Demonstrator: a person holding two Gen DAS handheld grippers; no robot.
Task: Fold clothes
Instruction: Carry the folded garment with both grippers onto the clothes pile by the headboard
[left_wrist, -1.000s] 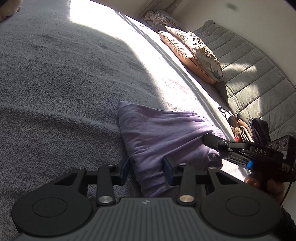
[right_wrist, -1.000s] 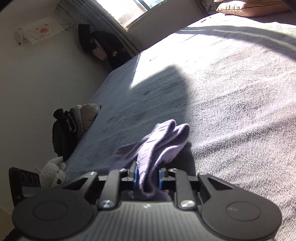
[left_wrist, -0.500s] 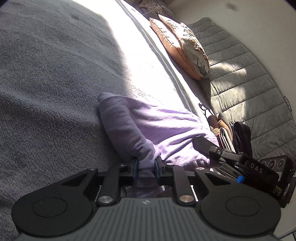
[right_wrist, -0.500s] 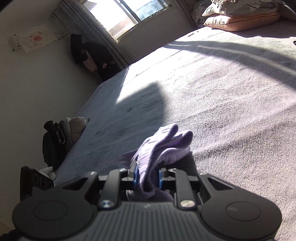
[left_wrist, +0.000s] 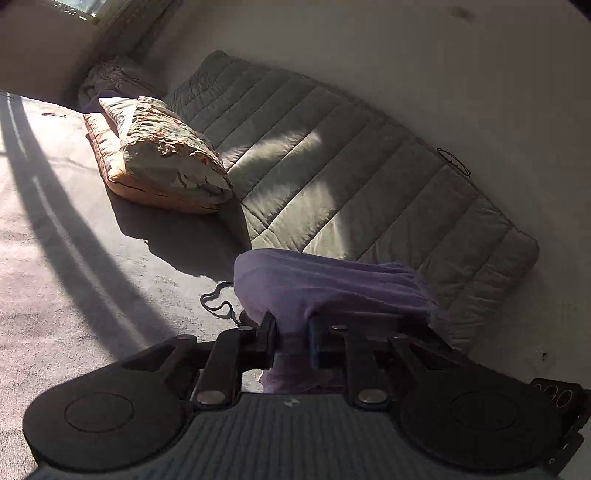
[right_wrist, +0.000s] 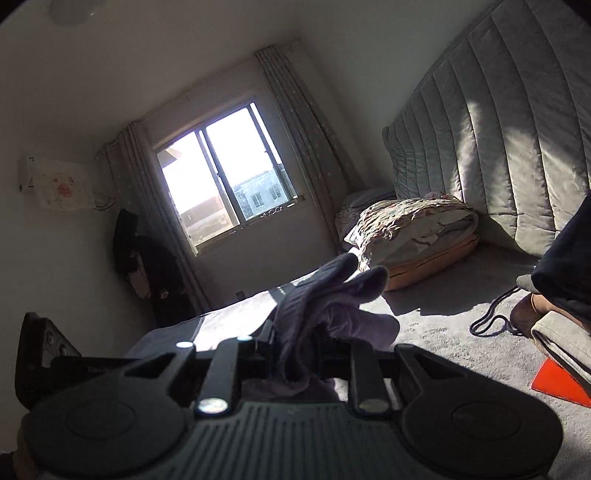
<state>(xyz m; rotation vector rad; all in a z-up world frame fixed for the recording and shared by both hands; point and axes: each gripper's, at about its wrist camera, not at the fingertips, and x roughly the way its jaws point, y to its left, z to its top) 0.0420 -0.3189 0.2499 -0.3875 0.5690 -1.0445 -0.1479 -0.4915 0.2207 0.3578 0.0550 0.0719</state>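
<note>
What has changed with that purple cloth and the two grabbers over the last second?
The left gripper, open around the purple garment a second ago, closed on it. Both grippers then lifted it off the grey bed cover, tilting up so the headboard cushion and window come into view. The right gripper kept its hold throughout; the pillows stayed put.

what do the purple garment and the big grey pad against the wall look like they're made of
Purple garment: looks like soft matte knit, perhaps cotton jersey; it bunches in limp folds where the left gripper pinches it. Grey pad: seems a quilted woven fabric with a slight sheen, stitched in padded channels that catch the sunlight.
</note>
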